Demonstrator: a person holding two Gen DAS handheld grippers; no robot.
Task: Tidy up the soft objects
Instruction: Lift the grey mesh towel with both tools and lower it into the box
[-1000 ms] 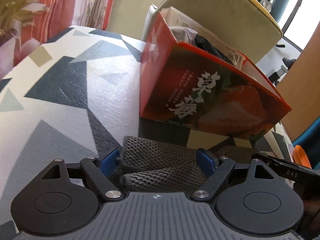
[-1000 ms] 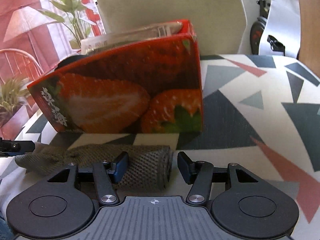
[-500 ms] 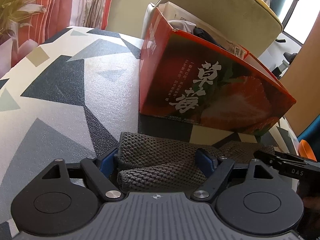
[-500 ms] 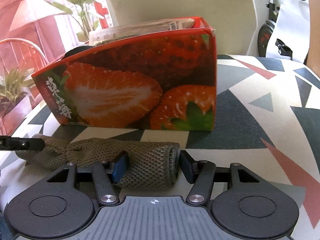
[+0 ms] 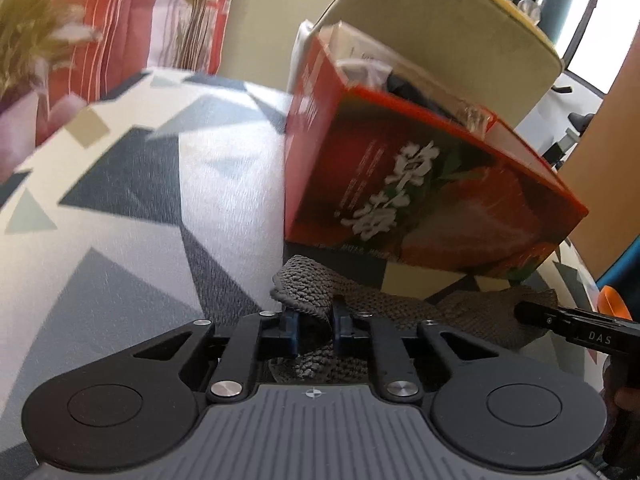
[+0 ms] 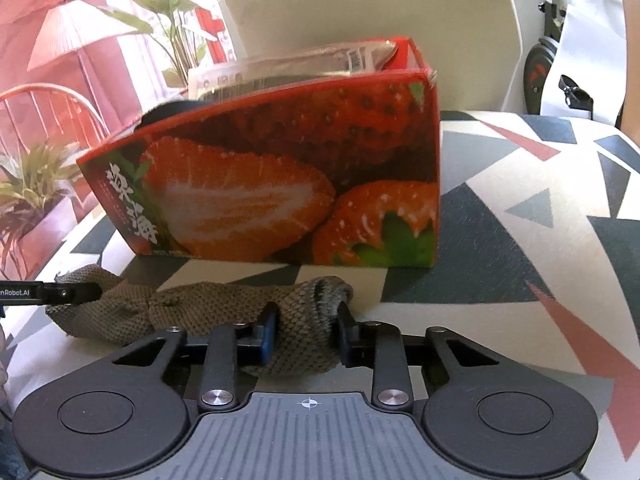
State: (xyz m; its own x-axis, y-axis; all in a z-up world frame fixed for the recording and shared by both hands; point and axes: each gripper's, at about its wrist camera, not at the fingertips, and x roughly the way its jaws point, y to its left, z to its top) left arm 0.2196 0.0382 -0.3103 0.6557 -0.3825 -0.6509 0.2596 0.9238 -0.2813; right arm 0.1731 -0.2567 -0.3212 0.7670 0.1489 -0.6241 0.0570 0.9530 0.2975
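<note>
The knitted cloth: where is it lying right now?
The knitted cloth lies on the patterned table just in front of the strawberry box, with the left gripper pinching one end and the right gripper the other.

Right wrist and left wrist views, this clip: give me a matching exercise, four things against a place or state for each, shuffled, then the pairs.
Things
1. left gripper
2. right gripper
3. strawberry box
4. knitted cloth

Places or states
A. stands on the patterned tabletop, open at the top, packets inside
B. lies stretched along the front of the box, pinched at both ends
C. shut on the rolled end of the cloth
D. shut on a narrow bunched fold of the cloth

Pairs: 1-D, 2-C, 3-A, 4-B
</note>
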